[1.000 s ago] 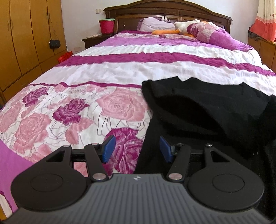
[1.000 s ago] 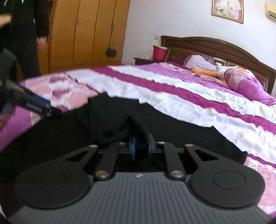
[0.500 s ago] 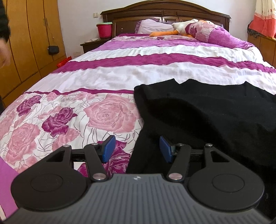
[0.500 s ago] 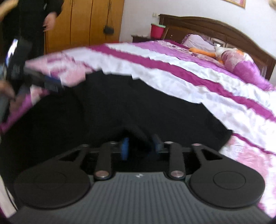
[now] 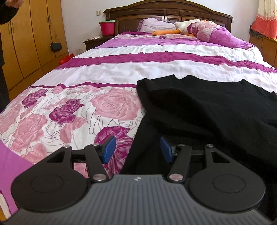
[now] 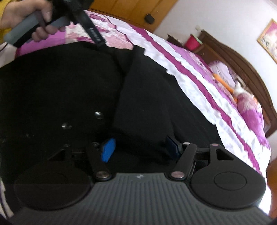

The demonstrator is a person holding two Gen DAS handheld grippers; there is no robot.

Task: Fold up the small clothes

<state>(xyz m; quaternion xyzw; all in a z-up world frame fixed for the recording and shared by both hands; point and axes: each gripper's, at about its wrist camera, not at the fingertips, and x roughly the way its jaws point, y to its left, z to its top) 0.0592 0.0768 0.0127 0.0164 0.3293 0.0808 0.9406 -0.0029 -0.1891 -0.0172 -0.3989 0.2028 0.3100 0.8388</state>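
views: only the right wrist shows a hand (image 6: 32, 19) gripping a handle; only the left wrist shows the wardrobe (image 5: 31, 39) | claws: left gripper (image 5: 136, 150) agape over the garment's edge, gripping nothing; right gripper (image 6: 139, 150) jaws just been opening, cloth between, unpinched | black garment (image 5: 207, 107) spread on the floral bedspread (image 5: 69, 110), one flap folded over

A: Surface? 
B: Bed (image 5: 121, 72), dark wood headboard (image 5: 166, 10). Cover white w/ magenta bands, pink rose print nr foot.
A: On it?
B: Black garment (image 5: 207, 107) spread flat, rt side nr foot. Pillow (image 5: 155, 26), plush duck (image 5: 187, 26) + rolled quilt (image 5: 218, 32) at head end.
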